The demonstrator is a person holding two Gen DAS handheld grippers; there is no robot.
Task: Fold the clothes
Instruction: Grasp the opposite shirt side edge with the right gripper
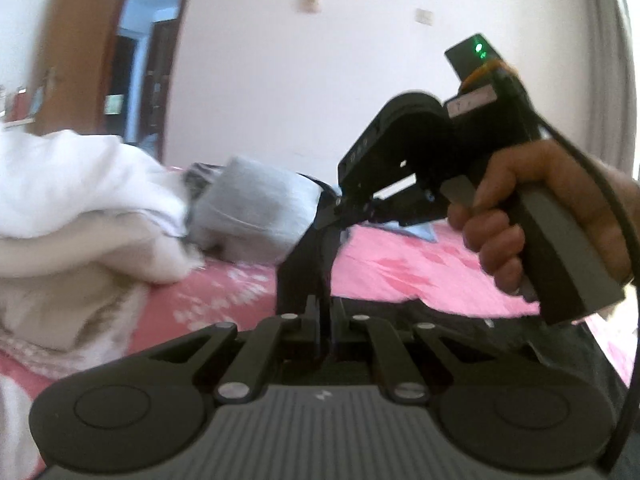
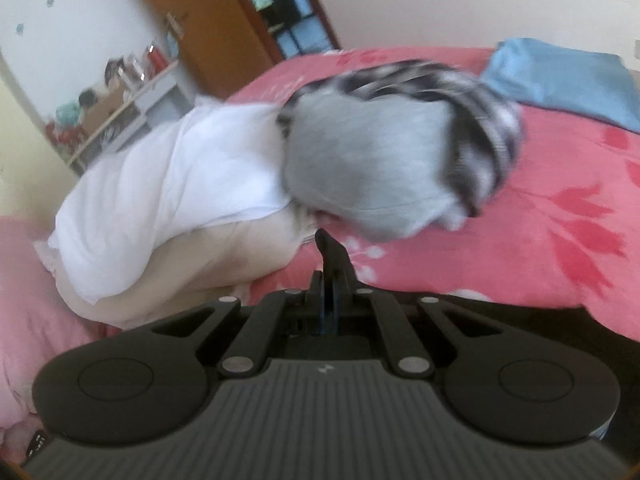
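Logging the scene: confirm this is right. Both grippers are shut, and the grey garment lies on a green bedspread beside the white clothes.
Wrong colour: the bedspread is pink, as the right wrist view shows. The rest stands: left gripper and right gripper shut, grey garment beside the white clothes.

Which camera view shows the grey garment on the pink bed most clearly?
The right wrist view: the grey garment fills the middle, with its black-and-white checked edge visible, though blurred. The left wrist view shows only a smaller blurred side of it, between white cloth and the right gripper.

Each wrist camera looked forward along its closed fingers, close over the pink bedspread (image 2: 520,240), both views sharing the grey garment (image 1: 248,208) (image 2: 368,168).
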